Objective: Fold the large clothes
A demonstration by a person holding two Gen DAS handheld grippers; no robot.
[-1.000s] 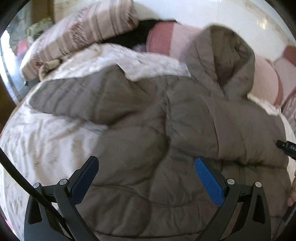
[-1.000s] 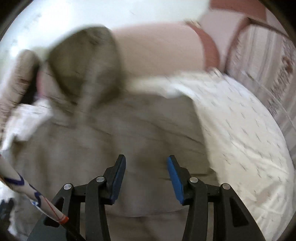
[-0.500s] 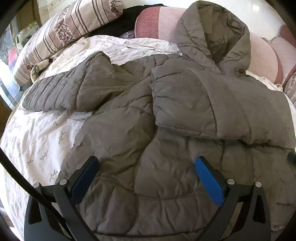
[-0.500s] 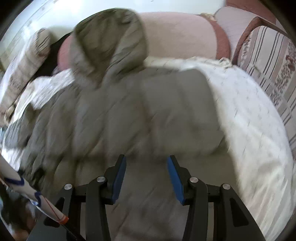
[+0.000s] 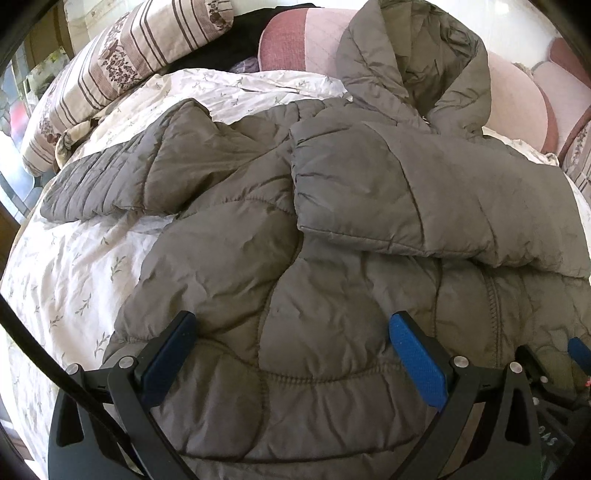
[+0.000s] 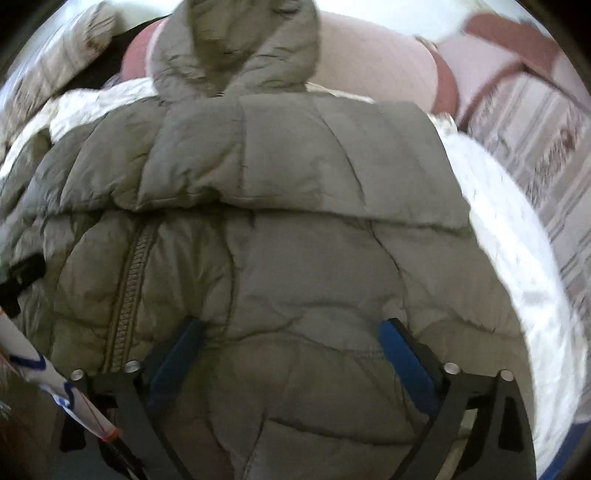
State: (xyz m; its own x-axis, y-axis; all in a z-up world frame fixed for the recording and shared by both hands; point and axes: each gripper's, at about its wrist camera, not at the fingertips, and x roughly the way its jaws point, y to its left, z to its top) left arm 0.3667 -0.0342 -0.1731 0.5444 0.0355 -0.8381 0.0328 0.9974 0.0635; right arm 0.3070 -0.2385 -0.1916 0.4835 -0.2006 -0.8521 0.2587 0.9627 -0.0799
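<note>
A grey-brown quilted hooded jacket (image 5: 280,236) lies on a white floral bedsheet (image 5: 62,273). Its hood (image 5: 417,62) rests against pink cushions. One sleeve (image 5: 424,199) is folded across the chest; the other sleeve (image 5: 122,184) stretches out left. My left gripper (image 5: 291,343) is open, its blue pads astride the jacket's bottom hem. My right gripper (image 6: 291,347) is open, wide over the hem on the jacket's (image 6: 295,221) right side; it also shows in the left wrist view (image 5: 569,354) at the far right.
Striped floral pillows (image 5: 125,62) lie at the back left. Pink cushions (image 5: 513,107) line the headboard. A striped cushion (image 6: 535,140) stands at the right of the bed. A dark garment (image 5: 251,33) lies between pillow and cushion.
Both grippers moved back toward the jacket's bottom hem. My right gripper's fingers opened wider and swung from the sleeve area down over the hem.
</note>
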